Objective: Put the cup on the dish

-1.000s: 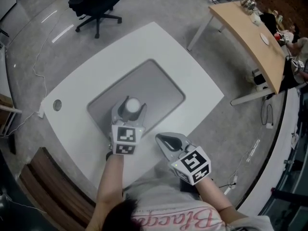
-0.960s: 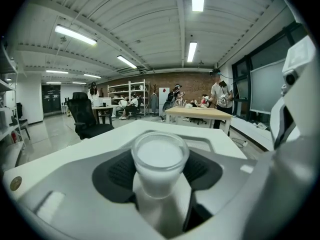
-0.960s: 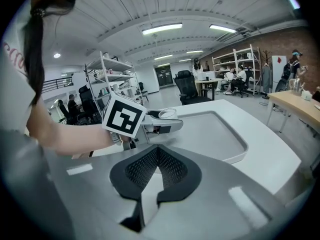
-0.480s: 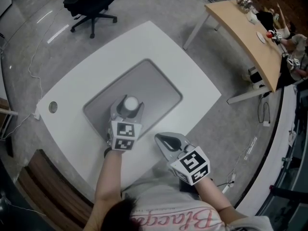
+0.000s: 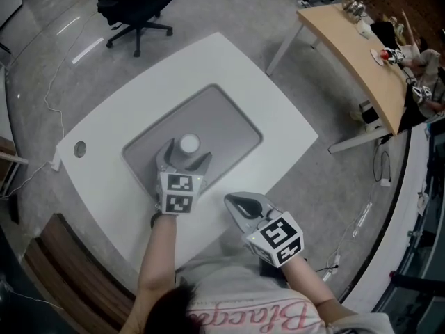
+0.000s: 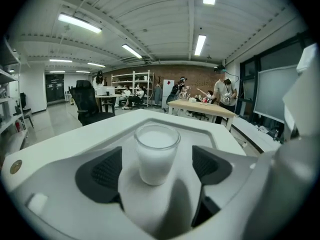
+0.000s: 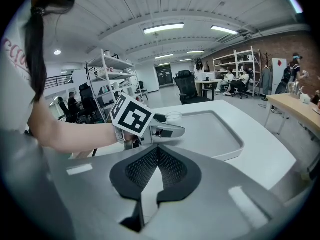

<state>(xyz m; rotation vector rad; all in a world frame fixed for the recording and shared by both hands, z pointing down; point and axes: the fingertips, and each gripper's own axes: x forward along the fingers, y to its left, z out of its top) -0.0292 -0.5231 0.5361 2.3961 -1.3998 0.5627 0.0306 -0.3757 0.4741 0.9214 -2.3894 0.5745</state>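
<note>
Left tongs (image 5: 185,156) wider, opening round cup (image 6: 156,154)

The left claw (image 6: 156,170) is opening, its dark ribbed pads (image 6: 102,173) standing clear of the cup (image 6: 157,151) on both sides. The cup, clear glass filled with white, stands upright between them on the shallow dish (image 6: 205,129), which lies on the white counter (image 6: 65,144). Beyond stand a black office chair (image 6: 86,103) and a wooden table (image 6: 202,106) with people around it

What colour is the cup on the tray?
Milky white cup, clearest in the left gripper view.
</note>
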